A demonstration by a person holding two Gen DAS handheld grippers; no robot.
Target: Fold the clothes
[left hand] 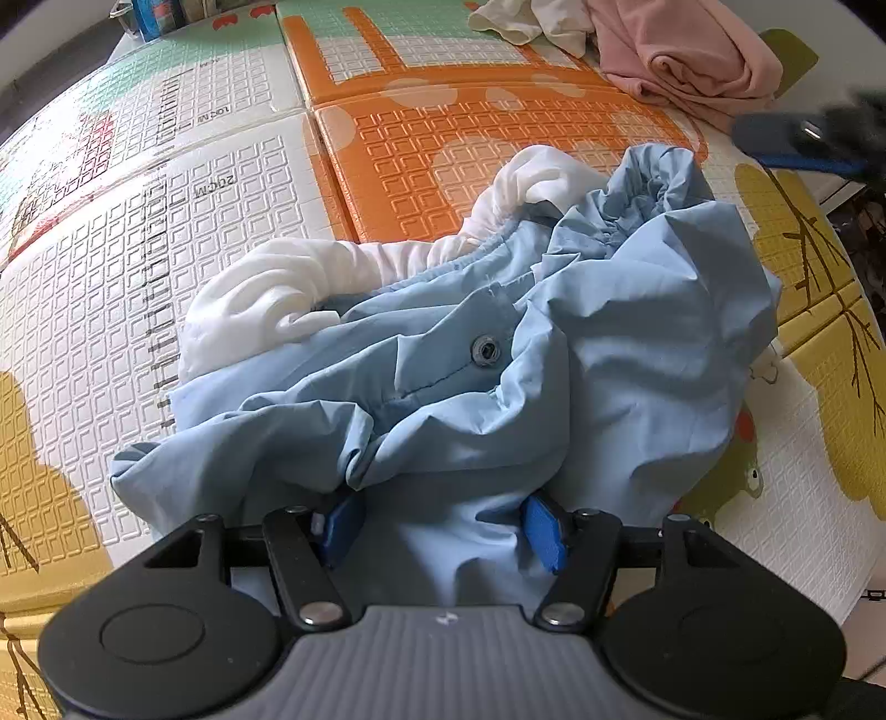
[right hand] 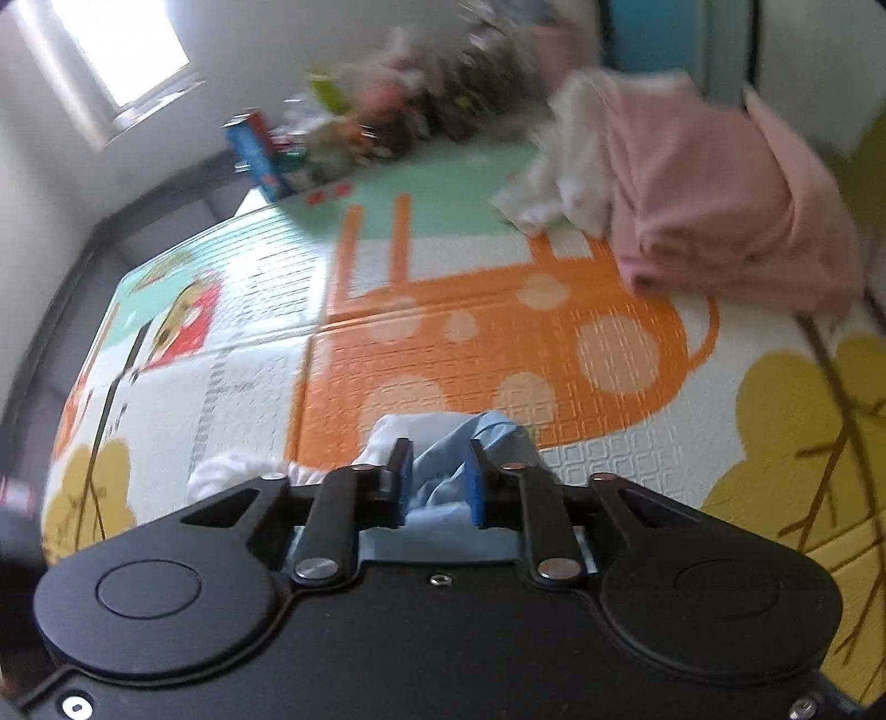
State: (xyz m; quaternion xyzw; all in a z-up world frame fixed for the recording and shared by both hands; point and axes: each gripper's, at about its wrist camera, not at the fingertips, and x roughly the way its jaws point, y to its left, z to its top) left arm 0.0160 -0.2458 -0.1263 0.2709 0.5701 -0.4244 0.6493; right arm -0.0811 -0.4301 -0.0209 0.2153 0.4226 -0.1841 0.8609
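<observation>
A crumpled light blue garment [left hand: 498, 376] with a white lining [left hand: 288, 288] and a metal snap lies on the play mat [left hand: 166, 249]. My left gripper [left hand: 443, 526] stands open right over its near edge, blue pads on either side of a fold of blue cloth. In the right wrist view, the same blue garment [right hand: 459, 443] shows between my right gripper's [right hand: 440, 482] blue pads, which stand partly apart with cloth between them; the view is blurred. The right gripper also shows blurred in the left wrist view [left hand: 803, 144], beyond the garment.
A pink garment [left hand: 686, 61] and a cream one [left hand: 526, 22] lie heaped at the mat's far right; they also show in the right wrist view [right hand: 720, 199]. Boxes and toys [right hand: 332, 127] line the far edge. The mat's edge drops off at right.
</observation>
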